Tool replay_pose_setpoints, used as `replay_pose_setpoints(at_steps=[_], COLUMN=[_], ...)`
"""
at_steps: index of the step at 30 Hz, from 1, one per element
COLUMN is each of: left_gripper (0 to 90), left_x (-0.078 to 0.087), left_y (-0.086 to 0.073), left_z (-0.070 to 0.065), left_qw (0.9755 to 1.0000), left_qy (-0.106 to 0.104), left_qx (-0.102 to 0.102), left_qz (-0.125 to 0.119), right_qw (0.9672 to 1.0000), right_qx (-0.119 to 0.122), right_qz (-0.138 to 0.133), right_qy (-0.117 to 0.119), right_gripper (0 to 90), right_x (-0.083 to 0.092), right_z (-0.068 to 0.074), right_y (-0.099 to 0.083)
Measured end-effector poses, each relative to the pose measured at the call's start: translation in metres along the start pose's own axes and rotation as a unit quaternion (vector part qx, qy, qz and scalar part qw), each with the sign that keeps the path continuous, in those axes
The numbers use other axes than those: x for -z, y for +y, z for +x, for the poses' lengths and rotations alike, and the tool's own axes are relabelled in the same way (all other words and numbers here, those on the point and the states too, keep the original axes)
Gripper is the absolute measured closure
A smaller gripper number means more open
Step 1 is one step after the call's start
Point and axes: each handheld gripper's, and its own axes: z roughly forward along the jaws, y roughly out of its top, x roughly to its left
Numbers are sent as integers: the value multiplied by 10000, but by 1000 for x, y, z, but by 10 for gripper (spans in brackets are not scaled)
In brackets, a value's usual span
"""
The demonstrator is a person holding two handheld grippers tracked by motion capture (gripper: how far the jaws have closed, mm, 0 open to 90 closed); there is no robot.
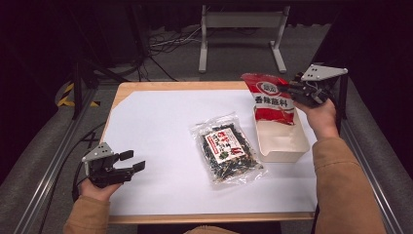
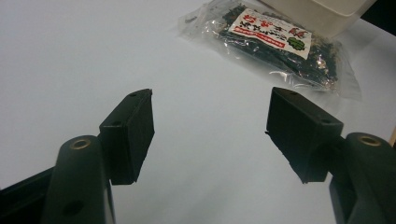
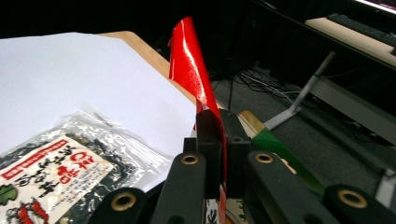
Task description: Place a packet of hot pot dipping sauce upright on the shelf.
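Two snack packets: one red packet (image 1: 270,96) at upper right of the high view, and one clear packet of dark snacks (image 1: 227,147) at centre. One white box (image 1: 285,142) sits right of centre. Two grippers: the left gripper (image 1: 134,162) at lower left, the right gripper (image 1: 295,87) at upper right.

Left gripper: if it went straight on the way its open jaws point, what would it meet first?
Probably the clear packet of dark snack, lying flat ahead of the left gripper; only bare white sheet lies between, though depth is uncertain.

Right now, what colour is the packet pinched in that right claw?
Glossy red packet with white lettering, clearest in the high view.
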Motion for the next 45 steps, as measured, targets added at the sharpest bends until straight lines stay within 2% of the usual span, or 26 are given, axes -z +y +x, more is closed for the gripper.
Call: replay_pose_setpoints(at_steps=[1,4,8,10,12,15,17,18,22,23,24,26,30,34,38,43,45], left_gripper=[325,325,325,325,325,325,325,325,325,325,325,326,326,327,326,326,326], left_x=[0,-1,-1,0,0,0,0,-1,-2,-3,-3,-3,-5,-5,-6,-7,-8], left_y=[0,0,0,0,-1,-1,-1,0,0,1,1,1,1,2,2,2,2], left_z=[0,1,0,1,1,1,1,1,1,0,0,1,3,3,3,2,2], left_qw=[10000,10000,10000,10000,10000,10000,10000,10000,10000,10000,10000,10000,10000,10000,10000,9999,10000], left_qy=[3,-4,23,24,23,28,27,26,22,26,20,24,-18,-28,-23,-53,-16], left_qx=[-2,-22,22,22,55,47,29,37,34,36,53,36,65,79,57,92,22], left_qz=[-7,-4,6,5,8,14,20,19,56,54,58,50,52,44,59,62,53], right_qw=[9999,9998,9999,10000,9999,9996,9980,9975,9966,9966,9967,9980,9993,9984,9959,9936,9937], right_qx=[-20,13,74,-57,-79,-139,-197,-163,-25,27,66,26,-88,-328,-632,-827,-809], right_qz=[8,23,46,7,-40,-104,-185,-173,-4,149,261,174,287,438,542,633,632], right_qy=[128,195,87,53,73,220,567,658,820,815,770,605,201,-136,-361,-446,-447], right_gripper=[882,881,879,879,879,879,877,875,865,863,867,874,877,879,882,881,879], right_x=[-2,-3,-5,-4,-3,-1,-1,-2,-6,-10,-12,-11,-5,0,5,9,9], right_z=[1,2,3,0,-1,-1,0,1,4,6,7,7,2,-4,-11,-16,-15], right_y=[-1,-2,-5,-8,-11,-13,-15,-16,-16,-17,-18,-20,-24,-31,-42,-50,-50])
